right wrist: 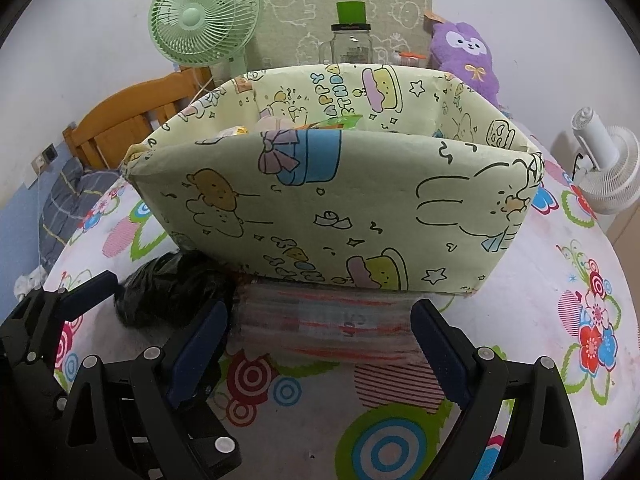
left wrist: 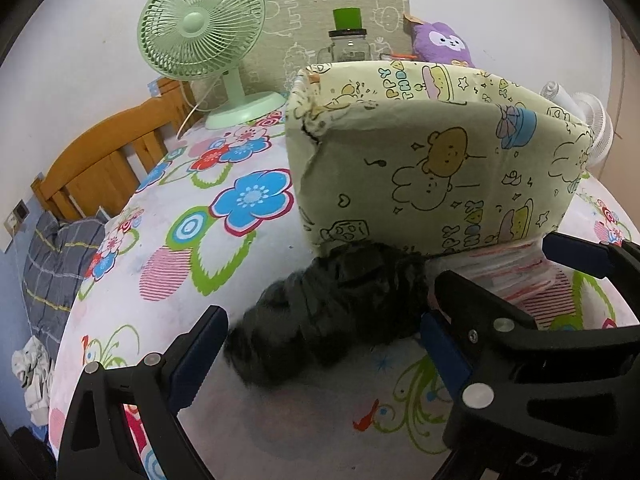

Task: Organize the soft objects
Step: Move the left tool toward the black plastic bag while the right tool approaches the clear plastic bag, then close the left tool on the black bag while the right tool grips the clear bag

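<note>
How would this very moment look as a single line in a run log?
left gripper: open, around black bundle | right gripper: open, around striped pack | box: behind both

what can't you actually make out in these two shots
- Contents of the fabric bin: in the right wrist view only a few tops show above its near wall; in the left wrist view the wall hides everything.
- Black bundle: left wrist view, its far end runs under the bin and its dark folds give no detail.
- Striped packet: right wrist view, its print is blurred and its back sits under the bin.
</note>
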`<state>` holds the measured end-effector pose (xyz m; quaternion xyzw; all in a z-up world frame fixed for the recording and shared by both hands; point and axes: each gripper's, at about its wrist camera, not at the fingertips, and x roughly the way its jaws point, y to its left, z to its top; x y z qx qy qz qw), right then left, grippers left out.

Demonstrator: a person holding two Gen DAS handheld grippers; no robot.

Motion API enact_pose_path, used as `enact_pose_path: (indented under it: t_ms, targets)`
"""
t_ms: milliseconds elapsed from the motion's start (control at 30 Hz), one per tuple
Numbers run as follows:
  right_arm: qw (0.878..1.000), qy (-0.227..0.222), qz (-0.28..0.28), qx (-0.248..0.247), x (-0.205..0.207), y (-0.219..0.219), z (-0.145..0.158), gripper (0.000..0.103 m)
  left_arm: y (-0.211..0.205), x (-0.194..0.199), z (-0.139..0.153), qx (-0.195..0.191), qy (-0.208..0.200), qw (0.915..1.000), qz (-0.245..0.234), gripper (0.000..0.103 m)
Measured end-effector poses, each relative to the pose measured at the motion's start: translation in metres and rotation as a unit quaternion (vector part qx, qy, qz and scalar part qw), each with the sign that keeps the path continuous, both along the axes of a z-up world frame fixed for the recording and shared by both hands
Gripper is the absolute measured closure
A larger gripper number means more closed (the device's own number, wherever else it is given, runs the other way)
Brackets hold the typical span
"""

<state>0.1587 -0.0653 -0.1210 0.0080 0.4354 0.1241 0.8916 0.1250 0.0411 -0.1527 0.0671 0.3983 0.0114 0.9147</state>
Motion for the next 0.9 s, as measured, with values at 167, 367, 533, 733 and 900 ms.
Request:
enact_pose_path:
  t_ms: [167, 367, 533, 733, 900]
  targets:
    - [1.000, 0.005, -0.006, 0.005, 0.004, -0.002, -0.003, 0.008, -0.003, 0.006, -0.003, -0.004, 0.005, 0.9999, -0.010, 0.012]
    - [1.000, 0.005, -0.010, 0.005, 0.007, -0.001, -0.005, 0.005, -0.005, 0.008, -0.005, -0.014, 0.014, 0.9997, -0.011, 0.019]
    - [1.000, 0.006, -0.016, 0.001, 0.008, 0.002, -0.006, 0.002, -0.005, 0.004, -0.005, -0.015, 0.012, 0.9997, -0.013, 0.023]
    - [0.999, 0.012, -0.030, -0.010, 0.011, 0.003, -0.011, 0.002, 0.000, 0.001, -0.005, -0.016, 0.011, 0.9998, -0.010, 0.023]
    - [0.999, 0.022, -0.036, -0.007, 0.015, 0.005, -0.014, 0.002, 0.000, 0.000, -0.005, -0.017, 0.010, 0.9998, -0.008, 0.024]
